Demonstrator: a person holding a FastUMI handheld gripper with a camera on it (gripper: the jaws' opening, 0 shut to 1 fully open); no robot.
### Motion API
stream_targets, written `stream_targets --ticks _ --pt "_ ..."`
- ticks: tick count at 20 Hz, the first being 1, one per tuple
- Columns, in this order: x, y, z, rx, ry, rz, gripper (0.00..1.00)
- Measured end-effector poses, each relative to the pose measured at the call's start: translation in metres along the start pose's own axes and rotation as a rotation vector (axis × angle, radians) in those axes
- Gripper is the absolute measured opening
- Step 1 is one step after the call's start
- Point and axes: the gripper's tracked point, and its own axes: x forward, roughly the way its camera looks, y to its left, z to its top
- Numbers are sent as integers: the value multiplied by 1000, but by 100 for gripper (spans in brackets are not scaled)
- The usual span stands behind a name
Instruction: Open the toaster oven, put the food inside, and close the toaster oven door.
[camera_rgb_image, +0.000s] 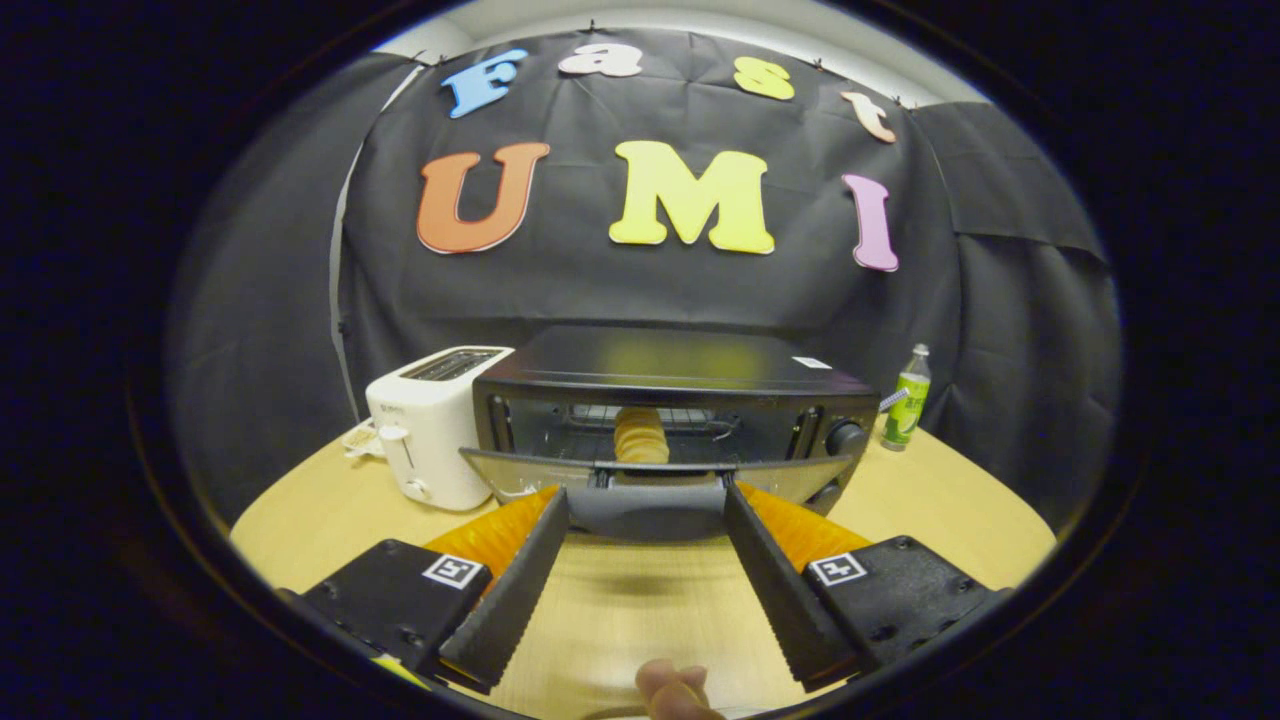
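Centre frame, the oven (670, 400) sits with its door (650, 478) dropped open and the food (641, 436) already on the rack inside. The gripper (646, 500), spread wide and empty, brackets the door handle; lifting evenly from beneath should swing it shut.
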Motion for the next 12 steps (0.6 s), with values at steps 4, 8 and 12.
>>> stream_targets --ticks 4,8,12 --pt "-25 -5 19 17 -22 -9 100" --pt "-71 -16 59 -7 -79 -3 100" --pt "-132 -19 110 0 -164 29 100"
